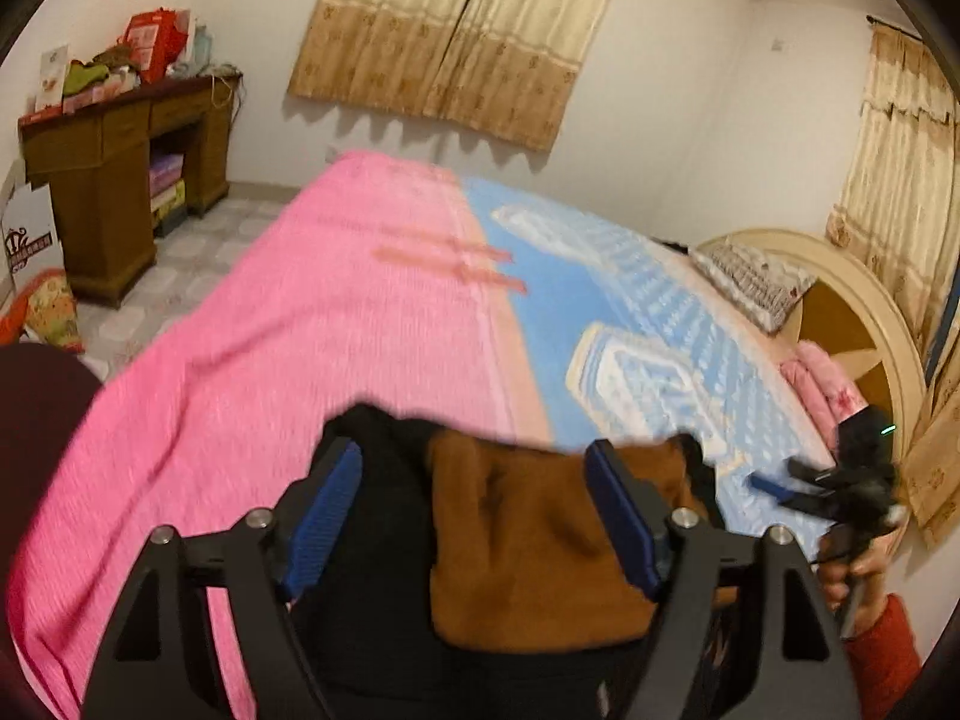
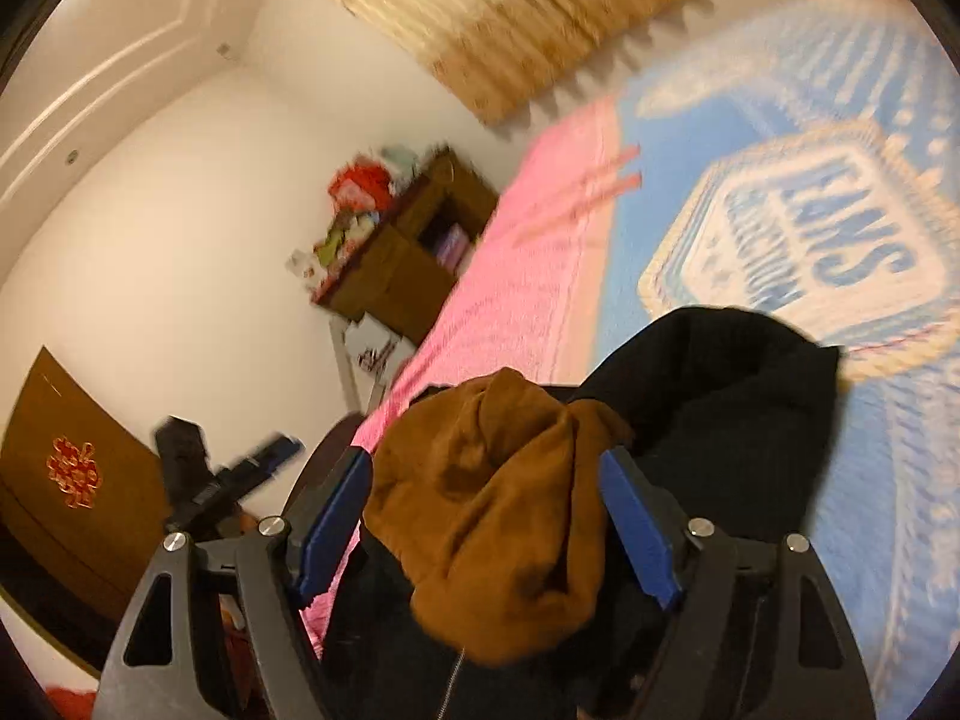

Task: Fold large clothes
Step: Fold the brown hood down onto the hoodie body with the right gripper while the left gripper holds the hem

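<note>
A black jacket with a brown lining [image 1: 534, 546] lies bunched between the wide-spread blue pads of my left gripper [image 1: 474, 516], above the pink and blue bed cover [image 1: 336, 324]. In the right wrist view the same jacket [image 2: 498, 510] fills the space between the spread pads of my right gripper [image 2: 486, 516]; its black part [image 2: 720, 396] hangs over the blue cover [image 2: 888, 480]. I cannot tell whether either pair of pads presses the cloth. The right gripper also shows in the left wrist view [image 1: 840, 480], the left one in the right wrist view [image 2: 228, 474].
A wooden desk [image 1: 120, 180] piled with boxes stands left of the bed. A round headboard [image 1: 852, 324], a patterned pillow [image 1: 756, 282] and a pink quilt [image 1: 822, 378] are at the right. Curtains [image 1: 456, 30] hang on the far wall.
</note>
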`<state>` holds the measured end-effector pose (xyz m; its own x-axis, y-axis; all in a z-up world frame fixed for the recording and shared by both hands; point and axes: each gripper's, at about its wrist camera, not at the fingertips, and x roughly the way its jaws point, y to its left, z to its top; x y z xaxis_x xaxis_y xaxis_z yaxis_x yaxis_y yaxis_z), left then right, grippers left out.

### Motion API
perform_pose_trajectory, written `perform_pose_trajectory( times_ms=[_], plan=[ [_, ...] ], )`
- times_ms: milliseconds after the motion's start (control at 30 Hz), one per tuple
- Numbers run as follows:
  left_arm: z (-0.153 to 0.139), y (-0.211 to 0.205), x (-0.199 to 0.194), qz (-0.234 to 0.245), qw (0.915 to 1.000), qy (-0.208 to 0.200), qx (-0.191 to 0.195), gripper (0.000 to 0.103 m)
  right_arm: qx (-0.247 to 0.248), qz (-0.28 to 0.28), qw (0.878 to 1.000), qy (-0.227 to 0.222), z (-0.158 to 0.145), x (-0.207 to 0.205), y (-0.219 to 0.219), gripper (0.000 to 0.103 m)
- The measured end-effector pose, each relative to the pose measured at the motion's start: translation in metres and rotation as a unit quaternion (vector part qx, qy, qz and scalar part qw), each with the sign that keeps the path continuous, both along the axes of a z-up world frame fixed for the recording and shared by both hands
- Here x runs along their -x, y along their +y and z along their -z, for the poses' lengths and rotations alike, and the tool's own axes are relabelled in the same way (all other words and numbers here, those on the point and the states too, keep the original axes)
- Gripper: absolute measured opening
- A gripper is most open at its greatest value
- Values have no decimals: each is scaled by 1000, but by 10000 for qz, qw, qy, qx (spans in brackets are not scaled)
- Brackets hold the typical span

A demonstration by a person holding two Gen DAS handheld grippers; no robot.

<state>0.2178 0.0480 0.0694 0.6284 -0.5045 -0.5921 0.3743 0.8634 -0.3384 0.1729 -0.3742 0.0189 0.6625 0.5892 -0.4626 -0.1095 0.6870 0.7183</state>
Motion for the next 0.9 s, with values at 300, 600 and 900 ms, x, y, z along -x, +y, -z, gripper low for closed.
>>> perform_pose_trajectory(
  times_ms=[300, 600, 900],
  plan=[
    [100, -17, -66, -240, 9838, 1775, -25, 98, -804, -132, 9900, 1150, 71, -82, 8, 78],
    [113, -79, -69, 352, 9817, 1756, -646, 65, 248, -818, 9863, 1413, 67, -121, 45, 25],
    [78, -92, -138, -316, 9960, 734, -396, 15, -159, 810, 9957, 424, 65, -155, 3, 18]
  ],
)
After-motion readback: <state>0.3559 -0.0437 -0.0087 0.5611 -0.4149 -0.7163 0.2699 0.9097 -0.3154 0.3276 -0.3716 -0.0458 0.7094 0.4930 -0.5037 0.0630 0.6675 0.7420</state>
